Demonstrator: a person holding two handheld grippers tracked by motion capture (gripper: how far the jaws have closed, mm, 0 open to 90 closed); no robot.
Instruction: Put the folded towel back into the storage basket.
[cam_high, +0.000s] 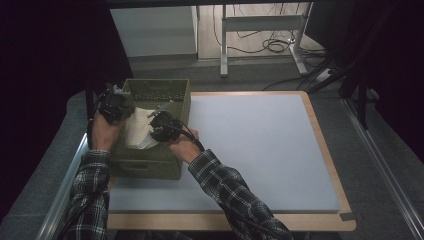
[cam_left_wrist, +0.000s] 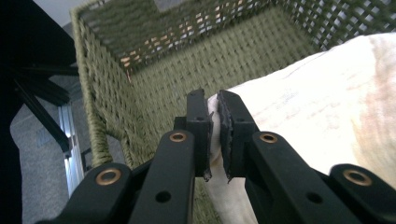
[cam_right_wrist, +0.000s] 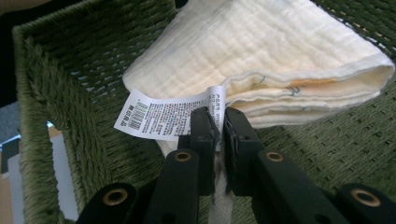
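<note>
A folded cream cloth (cam_high: 138, 127) lies inside a green woven basket (cam_high: 176, 92) at the table's left. My left gripper (cam_high: 116, 106) hangs over the basket's left side, its jaws shut on the cloth's (cam_left_wrist: 317, 116) edge, as the left gripper view (cam_left_wrist: 214, 128) shows. My right gripper (cam_high: 159, 125) is over the basket's near right part. In the right gripper view its jaws (cam_right_wrist: 217, 135) are shut on a corner of the cloth (cam_right_wrist: 261, 60) beside a white printed care label (cam_right_wrist: 161, 115).
The basket stands on a pale blue mat (cam_high: 260, 145) laid on a wooden table (cam_high: 330, 150). A metal rail (cam_high: 67, 175) runs along the left. A desk frame and cables (cam_high: 265, 35) stand on the floor beyond.
</note>
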